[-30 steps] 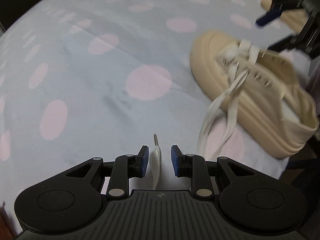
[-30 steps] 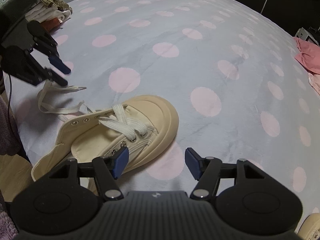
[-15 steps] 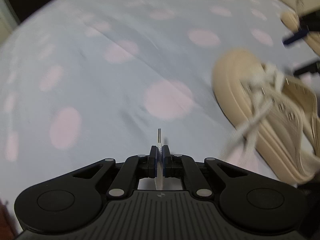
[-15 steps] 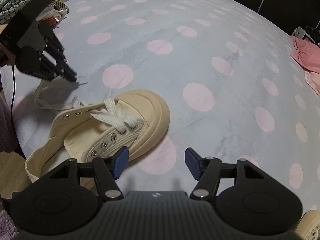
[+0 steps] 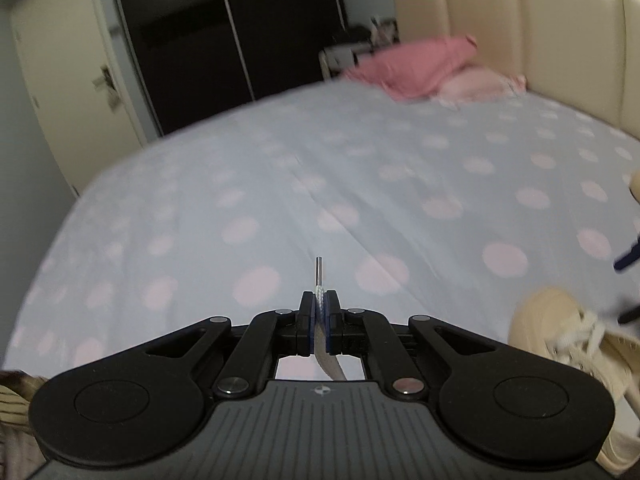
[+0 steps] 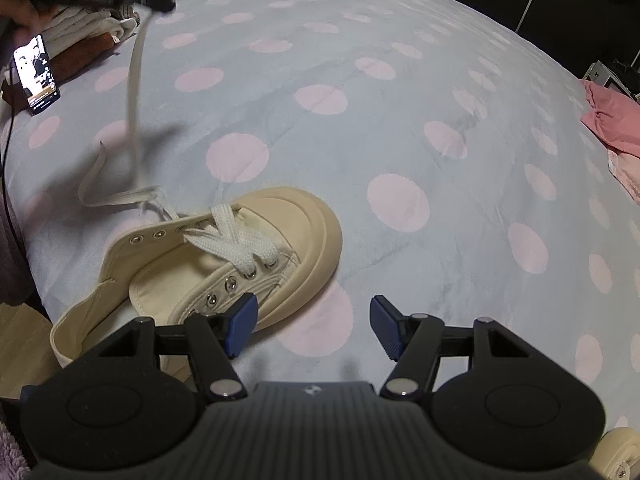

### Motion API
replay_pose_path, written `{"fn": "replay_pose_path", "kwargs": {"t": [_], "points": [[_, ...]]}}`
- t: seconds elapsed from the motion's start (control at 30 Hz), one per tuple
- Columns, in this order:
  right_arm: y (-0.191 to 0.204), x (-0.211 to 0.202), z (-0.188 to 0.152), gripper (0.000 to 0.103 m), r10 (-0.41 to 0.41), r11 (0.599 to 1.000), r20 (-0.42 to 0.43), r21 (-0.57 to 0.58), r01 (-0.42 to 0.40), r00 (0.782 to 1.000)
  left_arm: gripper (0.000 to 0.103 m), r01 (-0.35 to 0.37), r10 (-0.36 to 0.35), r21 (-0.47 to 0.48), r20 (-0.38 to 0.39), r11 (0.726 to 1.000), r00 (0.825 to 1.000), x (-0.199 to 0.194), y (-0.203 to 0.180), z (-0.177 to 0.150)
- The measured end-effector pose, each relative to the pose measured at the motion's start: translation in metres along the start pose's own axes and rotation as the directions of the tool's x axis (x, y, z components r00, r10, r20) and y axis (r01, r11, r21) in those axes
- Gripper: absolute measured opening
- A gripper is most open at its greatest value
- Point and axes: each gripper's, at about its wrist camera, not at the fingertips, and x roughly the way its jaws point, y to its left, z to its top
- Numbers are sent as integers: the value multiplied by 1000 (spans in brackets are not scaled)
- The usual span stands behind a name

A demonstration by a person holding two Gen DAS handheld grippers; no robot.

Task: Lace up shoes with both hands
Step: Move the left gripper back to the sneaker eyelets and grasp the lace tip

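Note:
A cream canvas shoe [image 6: 224,256] lies on the polka-dot bed, toe to the right, with a white lace [image 6: 236,244] crossed through its front eyelets. My left gripper [image 5: 319,307] is shut on the lace's end, its aglet [image 5: 319,271] sticking up between the pads. In the right wrist view that gripper [image 6: 160,3] is raised at top left, and the lace [image 6: 134,92] hangs from it down to the shoe. My right gripper [image 6: 312,326] is open and empty, just right of the shoe's near side. The shoe also shows in the left wrist view [image 5: 568,344] at lower right.
A lit phone [image 6: 37,74] and folded clothes [image 6: 86,38] lie at the far left of the bed. Pink pillows [image 5: 424,68] sit by the cream headboard [image 5: 520,28]. A second shoe's toe [image 6: 618,454] shows at bottom right. The bed edge and wooden floor [image 6: 24,340] are left of the shoe.
My left gripper closed on the lace end and lifted it high, pulling the lace up from the bed. The right gripper stayed open and shifted slightly beside the shoe.

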Motion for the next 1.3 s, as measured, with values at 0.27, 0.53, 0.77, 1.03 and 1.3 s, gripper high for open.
{"fn": "replay_pose_path", "kwargs": {"t": [0.27,0.53,0.77,1.03,1.3], "points": [[4,-6,5,63,65,998,25,18,-65,998,2,50,-52,43,49,998,997,-3,-16,16],[7,-9,6,47,203,976,32,78,-205,979,2,195,-192,210,-35,958,981,9,-77,13],[14,-9,10,28,250,964,33,86,-252,968,2,326,-322,337,-70,883,944,1,-130,12],[10,-8,6,17,264,958,20,110,-265,964,2,450,-425,449,-163,772,891,8,-184,5],[4,-5,-1,13,231,964,-3,137,-229,973,2,514,-436,524,-276,679,857,22,-225,-21]]}}
